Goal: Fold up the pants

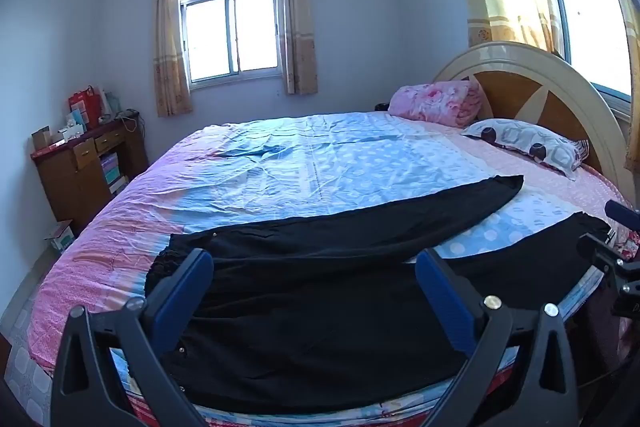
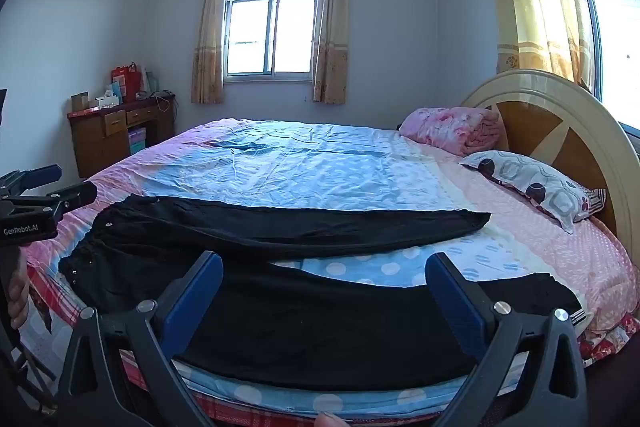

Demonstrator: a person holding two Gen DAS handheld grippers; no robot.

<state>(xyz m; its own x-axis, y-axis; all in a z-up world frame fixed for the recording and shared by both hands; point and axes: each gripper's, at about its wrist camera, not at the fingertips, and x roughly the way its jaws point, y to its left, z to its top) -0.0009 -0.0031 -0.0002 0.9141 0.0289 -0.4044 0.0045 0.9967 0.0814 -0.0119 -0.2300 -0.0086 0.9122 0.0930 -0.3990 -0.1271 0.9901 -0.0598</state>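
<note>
**Mia:** Black pants (image 1: 320,291) lie flat on the bed (image 1: 280,163) in the left wrist view. The waist is at the left, near the edge of the bed. The two legs reach out to the right and spread apart.

**Ben:** What about the left tool (image 1: 314,277)?

**Mia:** Its two blue fingers (image 1: 182,297) are spread wide over the pants. Nothing is pinched between them. At the right edge I can see part of the right tool (image 1: 612,251).

**Ben:** What else is in that view?

**Mia:** A spotted pillow (image 1: 528,147) and a rolled pink blanket (image 1: 436,103) sit by the round headboard (image 1: 532,67). A brown desk (image 1: 88,163) stands in the far corner.

**Ben:** Now the right wrist view.

**Mia:** The pants (image 2: 320,327) are there too, with one leg near the front edge of the bed (image 2: 304,167) and one farther back. The right tool (image 2: 324,277) is spread wide above the near leg, holding nothing. The left tool (image 2: 60,187) pokes in from the left, and a hand (image 2: 18,291) shows below it.
</note>
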